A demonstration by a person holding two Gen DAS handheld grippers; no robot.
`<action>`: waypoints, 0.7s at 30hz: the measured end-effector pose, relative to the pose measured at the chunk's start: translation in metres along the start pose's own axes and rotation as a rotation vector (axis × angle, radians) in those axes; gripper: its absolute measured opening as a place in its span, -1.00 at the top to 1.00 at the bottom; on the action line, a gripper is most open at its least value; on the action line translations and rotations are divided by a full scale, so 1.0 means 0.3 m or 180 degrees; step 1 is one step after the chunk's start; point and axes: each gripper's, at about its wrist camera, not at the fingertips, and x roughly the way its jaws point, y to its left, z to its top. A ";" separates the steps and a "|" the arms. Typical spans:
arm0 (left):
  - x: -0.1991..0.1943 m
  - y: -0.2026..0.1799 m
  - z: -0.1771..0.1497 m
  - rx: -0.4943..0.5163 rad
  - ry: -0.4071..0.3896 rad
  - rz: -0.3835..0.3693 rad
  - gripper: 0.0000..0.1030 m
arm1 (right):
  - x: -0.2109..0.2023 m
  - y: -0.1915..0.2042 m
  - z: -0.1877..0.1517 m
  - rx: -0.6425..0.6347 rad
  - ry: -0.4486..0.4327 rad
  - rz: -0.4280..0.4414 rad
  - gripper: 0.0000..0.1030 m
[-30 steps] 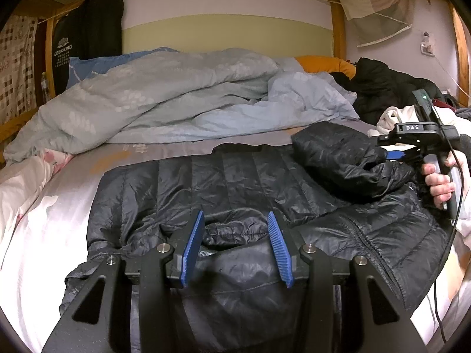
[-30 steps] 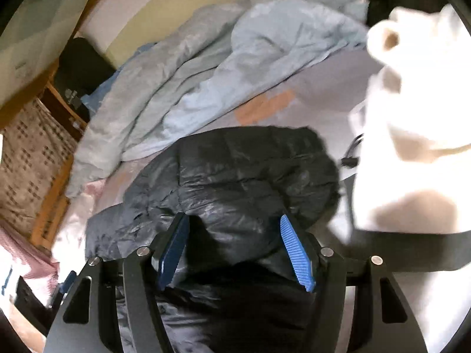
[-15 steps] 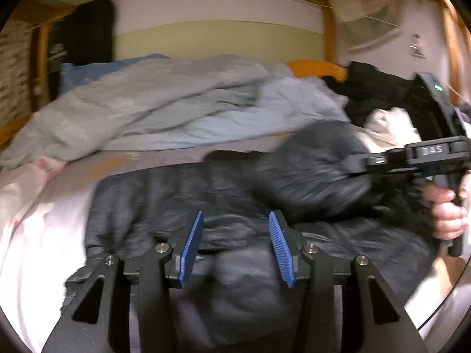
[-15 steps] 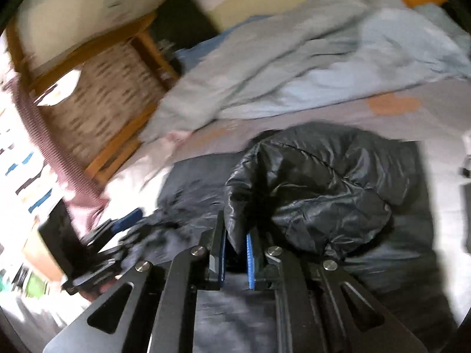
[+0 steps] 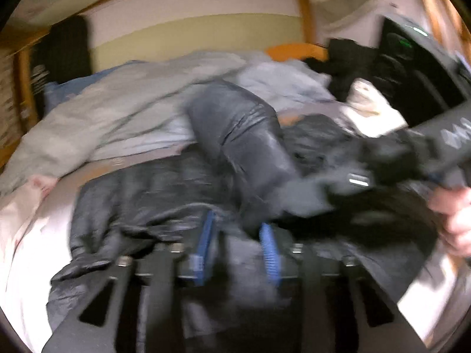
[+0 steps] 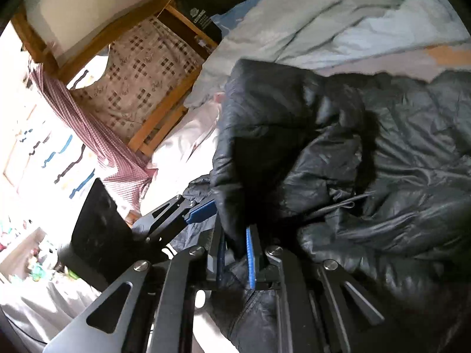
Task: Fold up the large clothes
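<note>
Bed (image 5: pixel 26 264): duvet (image 5: pixel 123 111) behind jacket (image 6: pixel 397 176); right gripper (image 6: pixel 235 253) opening around sleeve, left gripper (image 5: pixel 238 244) closing, unclamped.

No text can be read with certainty. Pale lettering on the right gripper (image 5: pixel 347 182) body is blurred beyond reading. White print on the black bag (image 6: pixel 203 17) at the far left headboard is illegible.

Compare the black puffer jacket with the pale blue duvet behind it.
The black puffer jacket is dark and glossy; the pale blue duvet is light and matte. The jacket lies spread nearest the camera with one part raised; the duvet is heaped along the far side. Both are soft and rumpled.
</note>
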 end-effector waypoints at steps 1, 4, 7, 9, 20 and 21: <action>-0.004 0.025 0.005 -0.0075 -0.0044 0.0123 0.49 | -0.013 -0.003 -0.001 -0.0025 -0.0008 -0.0078 0.30; -0.003 0.106 0.021 -0.0320 -0.0055 0.0476 0.54 | -0.053 -0.002 0.003 -0.0172 -0.0144 -0.0307 0.05; 0.013 0.199 0.021 -0.0591 0.0068 0.0460 0.54 | -0.080 -0.012 0.017 -0.0238 -0.0178 -0.0611 0.05; 0.013 0.228 0.021 -0.0659 0.0050 0.0376 0.54 | -0.120 -0.027 0.032 -0.0210 -0.0376 -0.0916 0.05; -0.086 0.033 0.096 0.0112 -0.0348 -0.0014 0.34 | -0.225 -0.126 0.096 -0.0055 -0.0566 -0.2797 0.52; -0.077 0.005 0.114 0.0215 -0.0314 -0.0067 0.30 | -0.241 -0.151 0.091 0.0007 -0.0498 -0.2852 0.52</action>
